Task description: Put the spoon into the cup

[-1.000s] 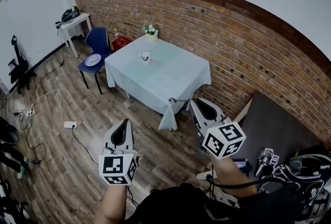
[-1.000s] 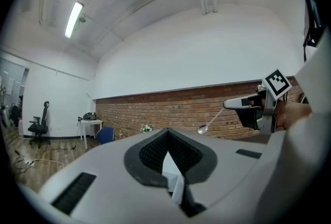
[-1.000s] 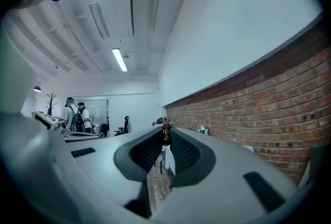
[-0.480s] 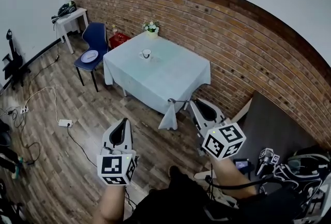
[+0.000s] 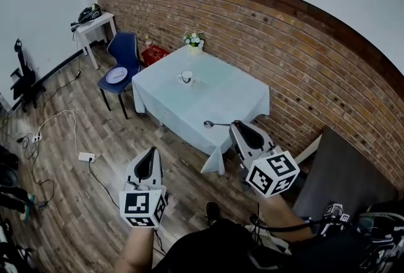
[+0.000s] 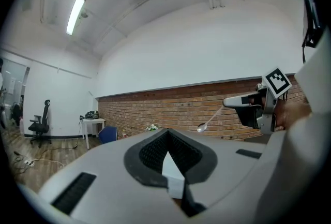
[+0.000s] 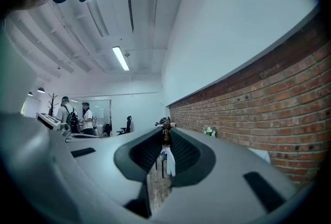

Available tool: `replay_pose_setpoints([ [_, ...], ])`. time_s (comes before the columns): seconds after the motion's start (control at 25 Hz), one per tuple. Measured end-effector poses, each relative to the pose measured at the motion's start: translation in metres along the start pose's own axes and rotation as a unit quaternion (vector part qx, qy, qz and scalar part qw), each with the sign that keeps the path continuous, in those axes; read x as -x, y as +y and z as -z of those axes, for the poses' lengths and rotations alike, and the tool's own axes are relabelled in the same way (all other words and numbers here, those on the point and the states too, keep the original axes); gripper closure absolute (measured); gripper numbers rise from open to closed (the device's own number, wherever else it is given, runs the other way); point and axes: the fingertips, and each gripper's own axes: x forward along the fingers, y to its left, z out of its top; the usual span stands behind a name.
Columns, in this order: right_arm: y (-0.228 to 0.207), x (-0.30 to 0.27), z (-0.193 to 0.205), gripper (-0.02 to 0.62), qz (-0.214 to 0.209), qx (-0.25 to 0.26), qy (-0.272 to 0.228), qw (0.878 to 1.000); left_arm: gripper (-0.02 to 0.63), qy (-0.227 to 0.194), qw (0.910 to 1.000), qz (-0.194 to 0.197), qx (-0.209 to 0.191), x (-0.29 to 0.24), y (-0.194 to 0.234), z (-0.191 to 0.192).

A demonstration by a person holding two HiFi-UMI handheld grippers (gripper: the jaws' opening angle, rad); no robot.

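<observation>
The right gripper (image 5: 235, 125) has its jaws pressed on the handle end of the spoon (image 5: 215, 123), pinching it right at the tips. The spoon sticks out level to the left of the jaws, crosswise to them, with its bowl at the far left end. In the head view it hangs in the air by the near edge of the surface (image 5: 222, 101), which is covered with a pale cloth. The cup (image 5: 186, 77) stands upright on that surface, farther away and to the left, well apart from the spoon and from both grippers. The left gripper (image 5: 153, 149) is held over the wooden floor to the near left of the surface. Its jaws are together at the tips with nothing between them. A pot of flowers (image 5: 194, 40) stands at the far corner of the surface, and a blue chair (image 5: 128, 51) with a plate (image 5: 117, 75) on its seat stands just left of it.
</observation>
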Motion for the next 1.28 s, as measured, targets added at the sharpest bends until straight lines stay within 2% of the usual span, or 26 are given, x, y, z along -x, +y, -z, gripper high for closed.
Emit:
replay_pose_setpoints([
  [0.36,-0.057,-0.049,-0.011,0.538,-0.011,-0.001,0.000,1.000,0.598,0.005,0.9999,-0.010,-0.005,-0.078,-0.001,-0.002],
  [0.64,-0.105,-0.070,-0.016,0.539,-0.011,-0.009,-0.002,1.000,0.598,0.012,0.9998,-0.008,-0.011,-0.131,-0.013,-0.003],
  [0.8,-0.129,-0.082,-0.014,0.538,-0.020,-0.012,-0.002,1.000,0.598,0.017,0.9996,-0.019,-0.010,-0.155,-0.013,0.001],
  [0.92,-0.144,-0.092,-0.015,0.538,-0.024,-0.014,-0.003,1.000,0.598,0.021,0.9993,-0.028,-0.014,-0.171,-0.010,0.001],
  [1.28,-0.163,-0.130,-0.006,0.538,-0.018,-0.022,0.006,1.000,0.598,0.028,0.9992,-0.020,-0.021,-0.206,0.004,0.011],
])
